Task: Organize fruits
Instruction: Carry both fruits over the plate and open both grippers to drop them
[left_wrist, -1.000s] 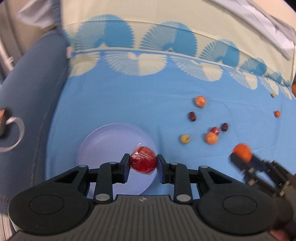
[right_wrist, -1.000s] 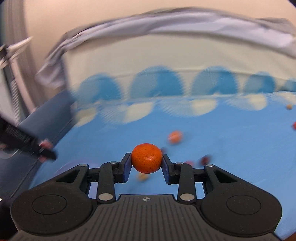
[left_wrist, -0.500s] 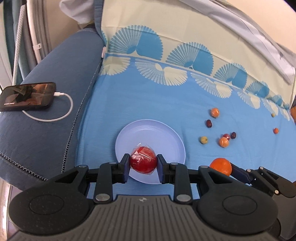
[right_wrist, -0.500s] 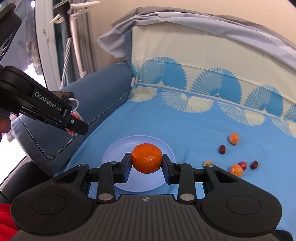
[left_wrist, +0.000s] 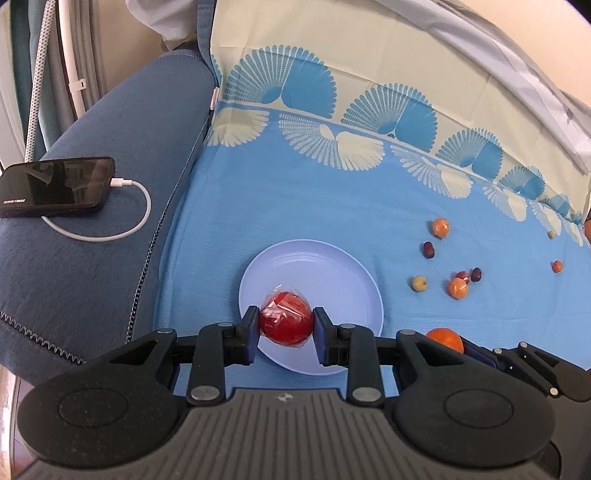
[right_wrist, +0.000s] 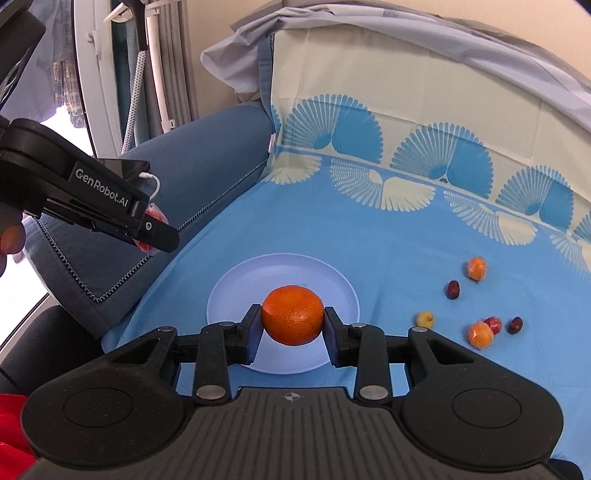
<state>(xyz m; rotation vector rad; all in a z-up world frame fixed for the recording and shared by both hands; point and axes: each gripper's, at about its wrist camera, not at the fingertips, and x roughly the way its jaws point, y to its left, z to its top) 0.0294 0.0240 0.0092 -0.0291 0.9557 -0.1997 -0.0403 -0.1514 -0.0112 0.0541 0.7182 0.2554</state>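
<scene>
Left claw (left_wrist: 285, 326) pinching wrapped red fruit (left_wrist: 284, 323) above near rim of plate (left_wrist: 343, 273). Right claw (right_wrist: 292, 321) pinching orange (right_wrist: 293, 314) over plate, loose fruits (right_wrist: 480, 334) beyond right

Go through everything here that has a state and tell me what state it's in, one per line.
left gripper: shut on the wrapped red fruit, over the plate's near rim
right gripper: shut on the orange, held above the plate
plate: upright on the blue cloth, nothing resting in it
phone: screen dark, white cable plugged in
loose small fruits: scattered on the cloth right of the plate
</scene>
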